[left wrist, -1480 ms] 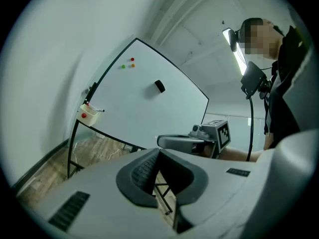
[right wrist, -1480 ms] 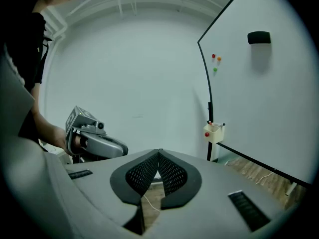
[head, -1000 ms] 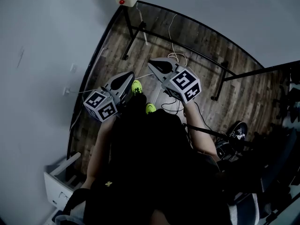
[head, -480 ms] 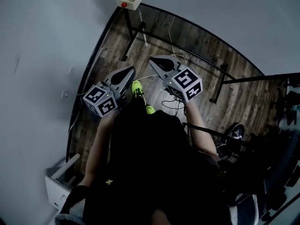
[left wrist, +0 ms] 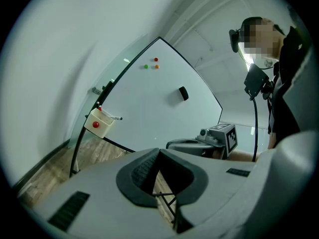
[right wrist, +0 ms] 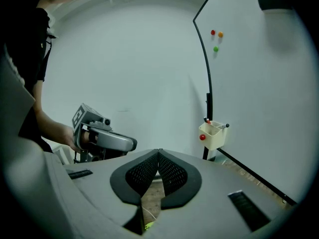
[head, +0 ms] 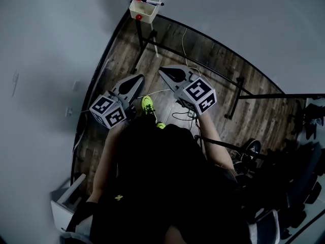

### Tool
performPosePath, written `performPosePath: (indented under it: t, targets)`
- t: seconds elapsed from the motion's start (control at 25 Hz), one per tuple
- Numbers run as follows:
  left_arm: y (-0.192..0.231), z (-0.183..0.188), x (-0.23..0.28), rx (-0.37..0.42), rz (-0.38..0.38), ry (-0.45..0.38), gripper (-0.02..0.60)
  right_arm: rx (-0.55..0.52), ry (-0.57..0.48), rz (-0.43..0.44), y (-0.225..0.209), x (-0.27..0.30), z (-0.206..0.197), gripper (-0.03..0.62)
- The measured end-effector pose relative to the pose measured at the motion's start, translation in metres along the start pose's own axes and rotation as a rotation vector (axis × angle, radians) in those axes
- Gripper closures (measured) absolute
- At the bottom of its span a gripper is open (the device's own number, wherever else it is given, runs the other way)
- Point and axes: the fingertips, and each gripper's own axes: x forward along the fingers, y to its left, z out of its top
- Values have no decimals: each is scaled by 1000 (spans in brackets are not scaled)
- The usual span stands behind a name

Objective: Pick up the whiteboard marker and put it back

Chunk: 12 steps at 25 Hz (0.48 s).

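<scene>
Left tool (left wrist: 159, 153): I read the ribbed dark pads as meeting at their tips, with nothing between them.
Right tool (right wrist: 158, 153): jaws pressed together and empty. The mesh-textured pads sit in a smooth grey shell.
Whiteboard marker (head: 152, 2): it rests in the holder box (head: 143, 9) at the board's near lower corner, not yet picked up.
Bearing: the box lies far ahead of both tools and well apart from them. It is left of the left tool's line and right of the right tool's.
Long axis: the marker lies roughly level across the box top, its dark end poking past the rim.
Nearer hand: I can't separate them; the two tips look about equally far off.
Box: small, cream, squarish plastic, with a red round spot on its face.
Whiteboard (left wrist: 149, 103): glossy pale sheet with a thin black frame and black tubular stand (head: 144, 37).
Floor (head: 167, 39): worn wood planks.
</scene>
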Motion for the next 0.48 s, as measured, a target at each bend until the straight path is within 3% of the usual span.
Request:
performPosePath:
  t: [0.48]
  targets:
    - [51, 32, 21, -1, -52, 27, 568, 35, 6, -29, -39, 53, 29, 599]
